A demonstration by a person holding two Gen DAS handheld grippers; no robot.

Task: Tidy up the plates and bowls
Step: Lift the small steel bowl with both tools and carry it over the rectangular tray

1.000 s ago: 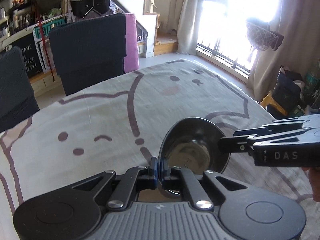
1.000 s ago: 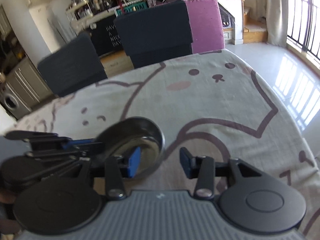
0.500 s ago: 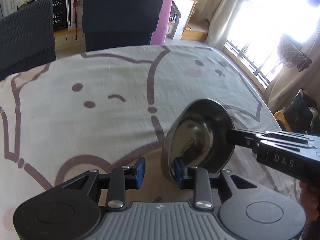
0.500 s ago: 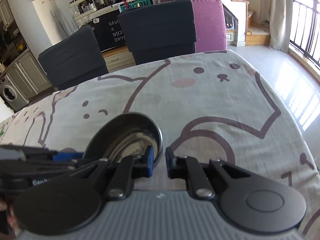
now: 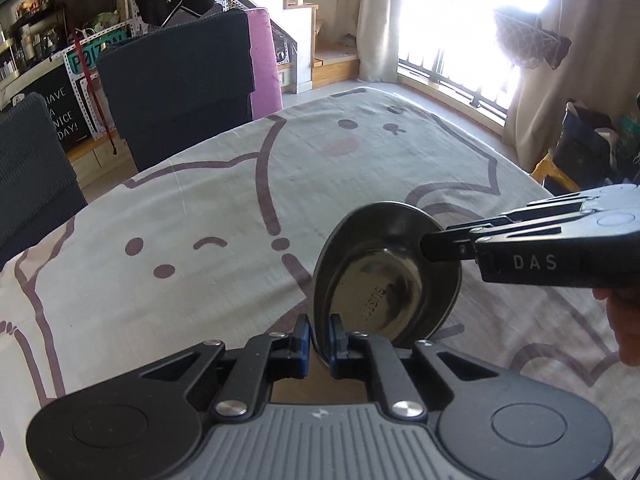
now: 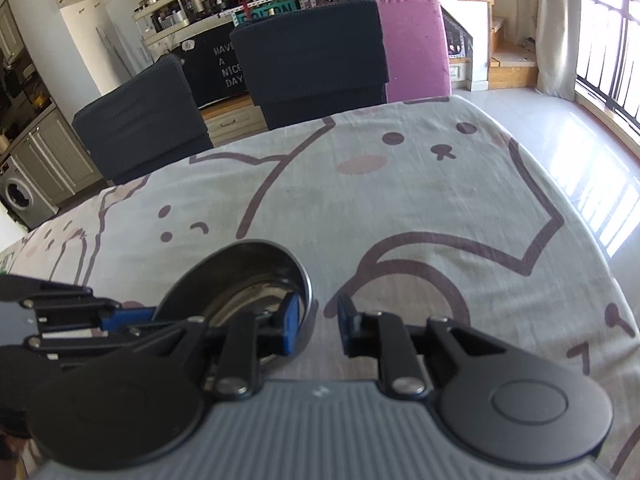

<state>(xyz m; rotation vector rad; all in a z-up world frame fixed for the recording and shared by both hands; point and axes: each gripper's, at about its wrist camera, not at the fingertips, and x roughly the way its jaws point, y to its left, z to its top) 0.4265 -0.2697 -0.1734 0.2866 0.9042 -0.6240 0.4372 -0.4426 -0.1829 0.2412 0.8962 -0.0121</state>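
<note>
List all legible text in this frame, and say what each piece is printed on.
"DAS": side of the black right gripper.
"HAVE A NICE DAY!": black signboard behind the dark chairs.
"SUS3..": stamp on the floor of the round steel bowl, remainder unreadable.
Teal sign above the signboard: lettering partly hidden, not readable.
Bottle labels on the kitchen shelf: too small.

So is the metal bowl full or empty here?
Empty. The left wrist view shows the metal bowl's bare shiny bottom with stamped lettering, while the left gripper clamps its rim.
</note>
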